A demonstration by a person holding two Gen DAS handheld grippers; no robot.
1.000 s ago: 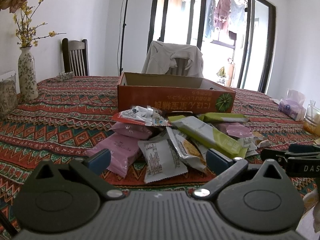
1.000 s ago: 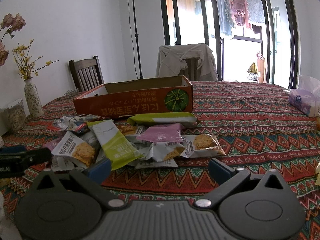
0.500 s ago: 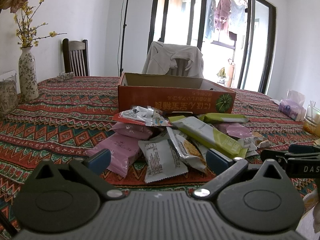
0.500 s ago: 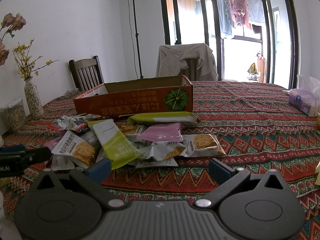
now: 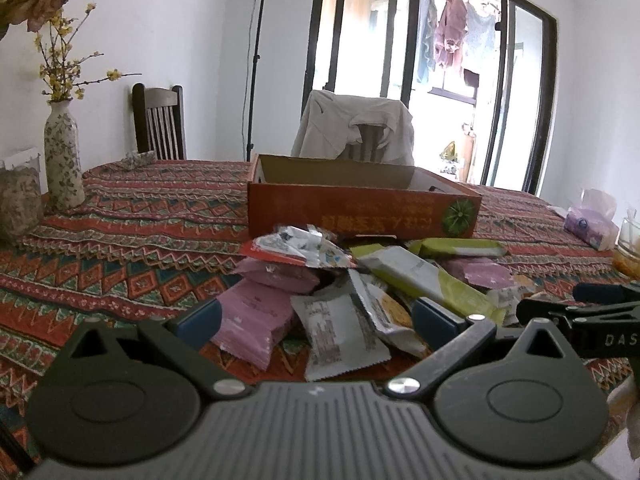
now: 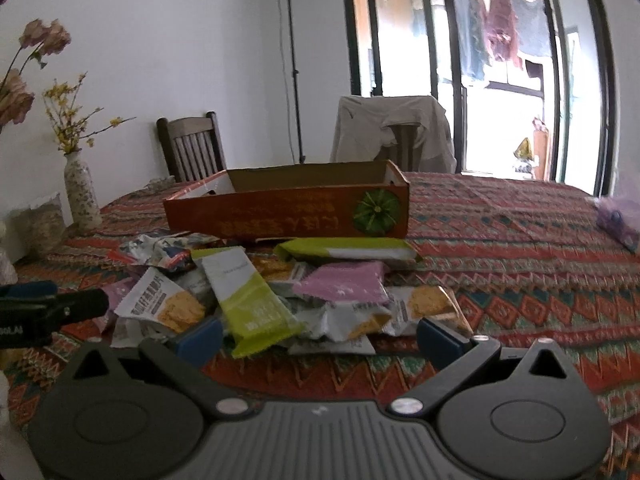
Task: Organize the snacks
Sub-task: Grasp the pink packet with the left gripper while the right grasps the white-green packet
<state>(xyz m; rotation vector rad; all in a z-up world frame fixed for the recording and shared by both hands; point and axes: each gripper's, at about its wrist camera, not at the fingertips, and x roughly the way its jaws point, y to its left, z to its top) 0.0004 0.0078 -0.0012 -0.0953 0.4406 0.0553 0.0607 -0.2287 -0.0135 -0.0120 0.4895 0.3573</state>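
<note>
The snack packets (image 5: 352, 292) lay heaped on the patterned tablecloth (image 5: 132, 240), just in front of the orange cardboard box (image 5: 360, 212). The left gripper (image 5: 316, 320) hung spread wide and empty just short of the pile; the right gripper (image 6: 320, 334) was likewise spread beside it.

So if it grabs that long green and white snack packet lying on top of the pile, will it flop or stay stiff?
The green and white packet probably stays fairly stiff: it lies flat and bridges other packets. Its glossy wrapper may slip. It looks light.
</note>
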